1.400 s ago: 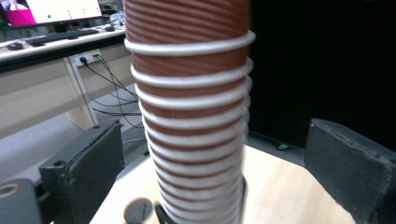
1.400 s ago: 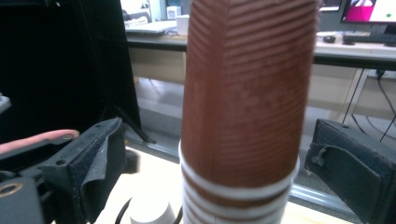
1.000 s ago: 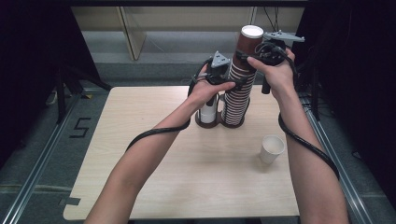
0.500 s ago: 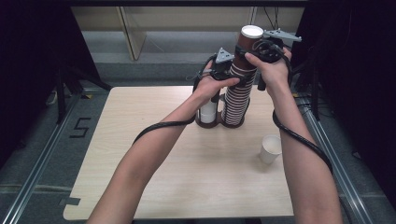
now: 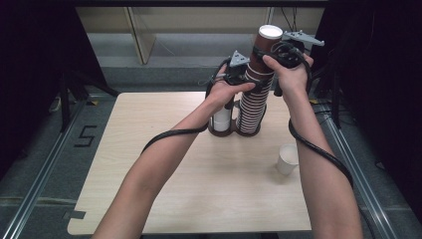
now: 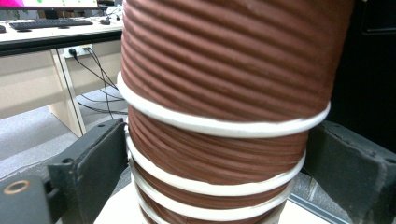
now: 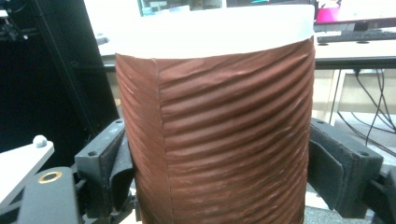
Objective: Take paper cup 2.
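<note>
A tall stack of brown ribbed paper cups (image 5: 251, 107) stands in a dark holder (image 5: 234, 131) at the table's far middle. My left gripper (image 5: 250, 79) is shut on the upper stack. In the left gripper view its jaws press both sides of the stacked cups (image 6: 219, 158) just under a white rim. My right gripper (image 5: 268, 50) is shut on the top cup (image 5: 266, 42), which sits at the stack's top. The right gripper view has this top cup (image 7: 219, 140) between both black pads, white rim uppermost.
A short stack of white cups (image 5: 221, 119) stands in the holder's left slot. A single white cup (image 5: 287, 159) stands loose at the table's right. The wooden table (image 5: 199, 194) has rails on the floor along both sides. Both cables trail across my forearms.
Both grippers and the top of the stack have risen slightly and shifted a little right. The loose white cup has stayed put.
</note>
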A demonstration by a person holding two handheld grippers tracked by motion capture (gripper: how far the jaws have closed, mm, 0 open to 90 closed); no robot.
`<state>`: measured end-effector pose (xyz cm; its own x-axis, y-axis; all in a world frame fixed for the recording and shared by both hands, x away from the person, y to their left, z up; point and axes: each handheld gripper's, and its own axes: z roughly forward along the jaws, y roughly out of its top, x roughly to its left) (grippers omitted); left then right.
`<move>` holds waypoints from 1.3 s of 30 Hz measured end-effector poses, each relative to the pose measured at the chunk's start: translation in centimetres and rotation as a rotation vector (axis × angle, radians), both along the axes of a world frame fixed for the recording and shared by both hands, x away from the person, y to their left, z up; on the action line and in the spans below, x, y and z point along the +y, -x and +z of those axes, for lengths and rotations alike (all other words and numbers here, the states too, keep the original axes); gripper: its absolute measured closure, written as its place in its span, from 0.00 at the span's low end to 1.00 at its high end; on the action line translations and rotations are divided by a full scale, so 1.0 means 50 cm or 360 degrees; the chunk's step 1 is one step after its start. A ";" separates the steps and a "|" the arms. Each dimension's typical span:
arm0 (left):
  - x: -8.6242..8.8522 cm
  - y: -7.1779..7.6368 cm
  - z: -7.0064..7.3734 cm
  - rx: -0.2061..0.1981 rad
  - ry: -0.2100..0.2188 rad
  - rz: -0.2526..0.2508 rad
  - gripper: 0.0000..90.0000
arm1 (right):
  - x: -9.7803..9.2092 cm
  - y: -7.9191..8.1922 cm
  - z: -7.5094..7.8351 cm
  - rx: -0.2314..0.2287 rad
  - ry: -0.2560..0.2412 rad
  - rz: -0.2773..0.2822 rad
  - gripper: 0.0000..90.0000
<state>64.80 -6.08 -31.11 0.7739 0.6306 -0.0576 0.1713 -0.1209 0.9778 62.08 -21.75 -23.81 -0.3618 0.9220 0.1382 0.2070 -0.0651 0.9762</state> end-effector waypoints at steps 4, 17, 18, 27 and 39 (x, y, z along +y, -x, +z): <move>-0.001 0.001 0.001 -0.0005 -0.0005 0.0006 0.08 | -0.001 0.004 0.010 -0.0048 0.0003 -0.0007 0.21; -0.001 0.002 0.004 -0.0009 0.0007 0.0018 0.08 | -0.011 0.029 0.053 -0.0219 -0.0088 -0.0036 0.22; 0.000 0.002 0.004 -0.0014 -0.0009 0.0014 0.08 | -0.011 0.031 0.055 -0.0236 -0.0097 -0.0035 0.22; 0.000 0.003 0.006 -0.0012 0.0014 0.0026 0.08 | -0.020 0.037 0.056 -0.0323 -0.0206 -0.0054 0.22; 0.007 0.013 0.016 -0.0059 -0.0003 0.0027 0.11 | -0.053 0.064 0.084 -0.0395 -0.0423 -0.0067 0.22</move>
